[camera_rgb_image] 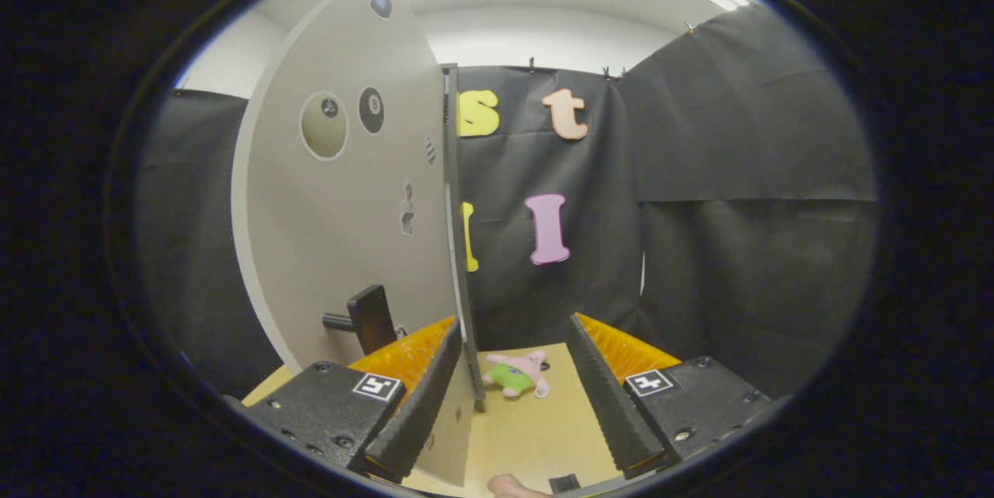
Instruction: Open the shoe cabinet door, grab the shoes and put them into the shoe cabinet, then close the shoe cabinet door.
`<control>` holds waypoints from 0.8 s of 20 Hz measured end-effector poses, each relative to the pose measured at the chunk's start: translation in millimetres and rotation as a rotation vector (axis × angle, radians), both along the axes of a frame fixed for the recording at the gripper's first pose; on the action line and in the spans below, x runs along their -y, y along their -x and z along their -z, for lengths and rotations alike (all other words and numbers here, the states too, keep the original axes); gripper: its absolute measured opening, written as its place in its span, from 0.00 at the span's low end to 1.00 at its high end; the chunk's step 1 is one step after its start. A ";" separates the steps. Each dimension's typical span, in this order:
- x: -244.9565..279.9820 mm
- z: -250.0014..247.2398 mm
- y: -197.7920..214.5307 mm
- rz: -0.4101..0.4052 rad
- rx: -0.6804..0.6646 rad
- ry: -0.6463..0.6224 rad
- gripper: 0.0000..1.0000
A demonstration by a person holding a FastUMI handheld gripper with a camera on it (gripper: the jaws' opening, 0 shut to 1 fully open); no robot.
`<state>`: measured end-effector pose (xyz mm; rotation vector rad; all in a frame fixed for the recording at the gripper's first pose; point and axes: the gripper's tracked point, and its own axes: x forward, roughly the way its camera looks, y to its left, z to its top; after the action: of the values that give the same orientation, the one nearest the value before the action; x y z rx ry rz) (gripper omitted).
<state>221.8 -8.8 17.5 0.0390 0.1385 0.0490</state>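
Tongs (pixel 512 397) stand wide open, holding nothing, the cabinet door (pixel 342 195) edge between the fingers. Door-opening step seems in hand; next, I think, find the shoes.

I see the shoe cabinet door (pixel 342 234) standing upright, a pale grey panel with round stickers and a dark handle (pixel 365 319) low on its face. Its thin edge sits just inside my left finger, swung open.

the gripper (pixel 512 374) has its fingers spread wide; a fingertip, perhaps the person's, shows below them.
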 end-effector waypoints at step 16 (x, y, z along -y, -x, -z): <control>-204.4 73.6 -51.0 -0.106 -0.090 0.084 0.97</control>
<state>272.8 195.6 -56.1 -0.0499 0.2325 0.1477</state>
